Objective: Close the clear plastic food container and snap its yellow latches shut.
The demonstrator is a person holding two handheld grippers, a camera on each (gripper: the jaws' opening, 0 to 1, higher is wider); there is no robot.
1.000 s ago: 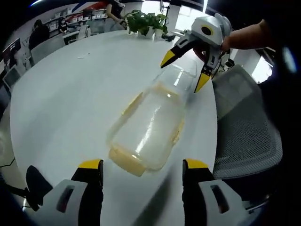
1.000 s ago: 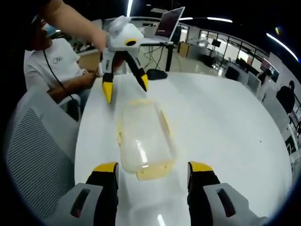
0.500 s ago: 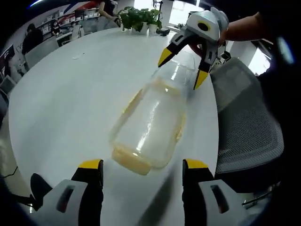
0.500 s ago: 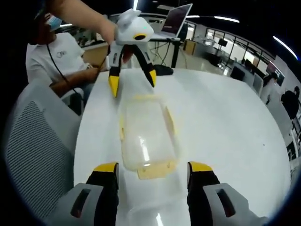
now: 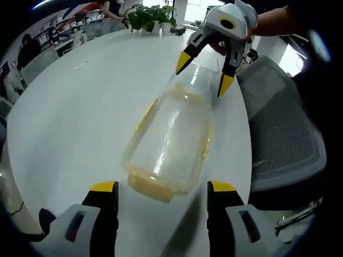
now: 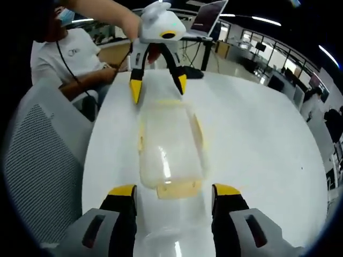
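A clear plastic container [image 5: 169,142] with yellow latches lies lengthways on the white round table [image 5: 69,107]. One yellow latch [image 5: 150,188] juts out at its near end, just ahead of my left gripper [image 5: 162,187], which is open. My right gripper [image 5: 204,75] hangs open over the container's far end, one jaw on each side. In the right gripper view the container [image 6: 170,147] runs away from my open right gripper [image 6: 174,191], with a latch [image 6: 176,190] between the jaws. The left gripper [image 6: 158,88] stands open astride the far end.
A grey mesh chair [image 5: 278,134] stands against the table edge beside the container and also shows as the chair [image 6: 37,160]. A potted plant [image 5: 147,16] sits at the table's far side. A seated person in a white shirt [image 6: 69,53] and a laptop [image 6: 206,19] are behind.
Both views have shifted a little as the hands moved. Each gripper has come slightly closer over its end of the container. The container has stayed put and both grippers remain open.
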